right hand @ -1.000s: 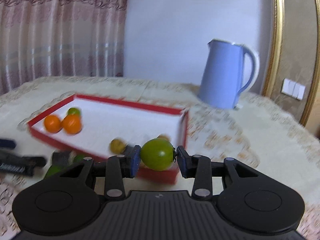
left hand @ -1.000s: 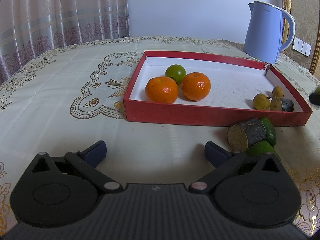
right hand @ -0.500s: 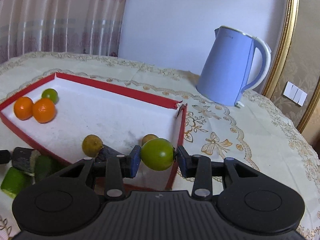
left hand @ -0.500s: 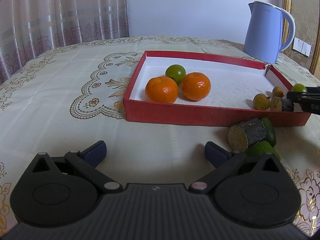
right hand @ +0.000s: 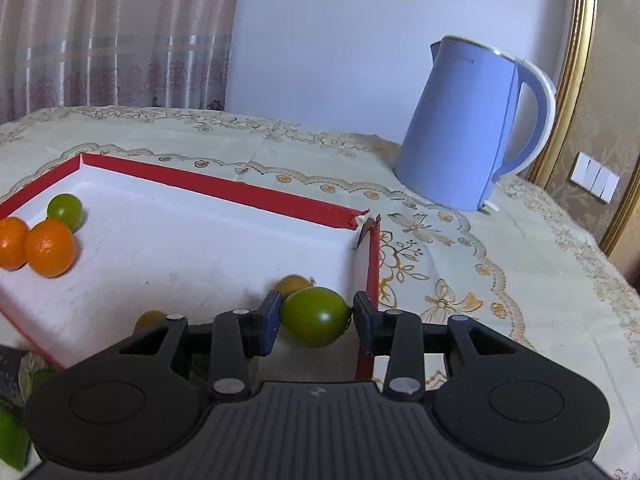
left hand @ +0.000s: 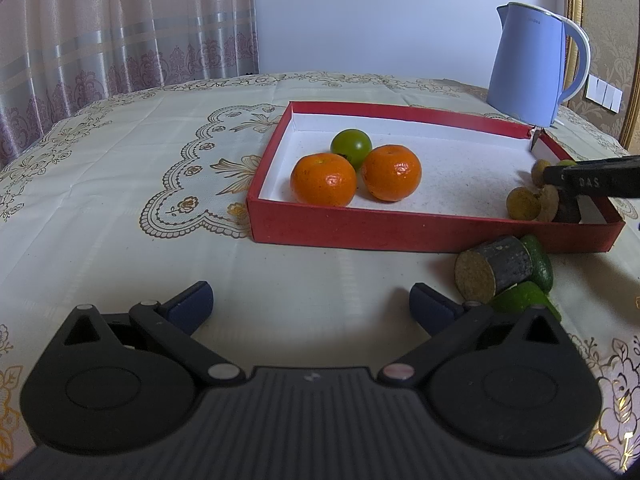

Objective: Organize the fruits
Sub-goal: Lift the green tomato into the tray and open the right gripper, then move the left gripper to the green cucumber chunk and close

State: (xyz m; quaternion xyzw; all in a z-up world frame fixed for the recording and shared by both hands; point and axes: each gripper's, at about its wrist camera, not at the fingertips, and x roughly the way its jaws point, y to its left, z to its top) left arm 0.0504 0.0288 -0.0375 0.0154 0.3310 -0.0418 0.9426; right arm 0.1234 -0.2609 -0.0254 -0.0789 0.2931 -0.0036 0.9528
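A red tray with a white floor (left hand: 400, 236) (right hand: 224, 188) holds two oranges (left hand: 324, 179) (right hand: 50, 247), a green fruit (left hand: 351, 145) (right hand: 65, 211) and small yellow fruits (left hand: 523, 203) (right hand: 294, 283) in its right corner. My right gripper (right hand: 316, 317) is shut on a green tomato (right hand: 315, 316) and holds it over the tray's right corner; it also shows in the left wrist view (left hand: 592, 178). My left gripper (left hand: 310, 302) is open and empty above the tablecloth in front of the tray.
A blue kettle (left hand: 530, 66) (right hand: 468, 128) stands behind the tray's right corner. A cut log piece (left hand: 494, 268) and green fruits (left hand: 540, 266) lie on the tablecloth in front of the tray's right end. Curtains hang behind the table.
My right gripper has carried the green tomato forward and lower, over the tray's right corner. The left gripper has not moved.
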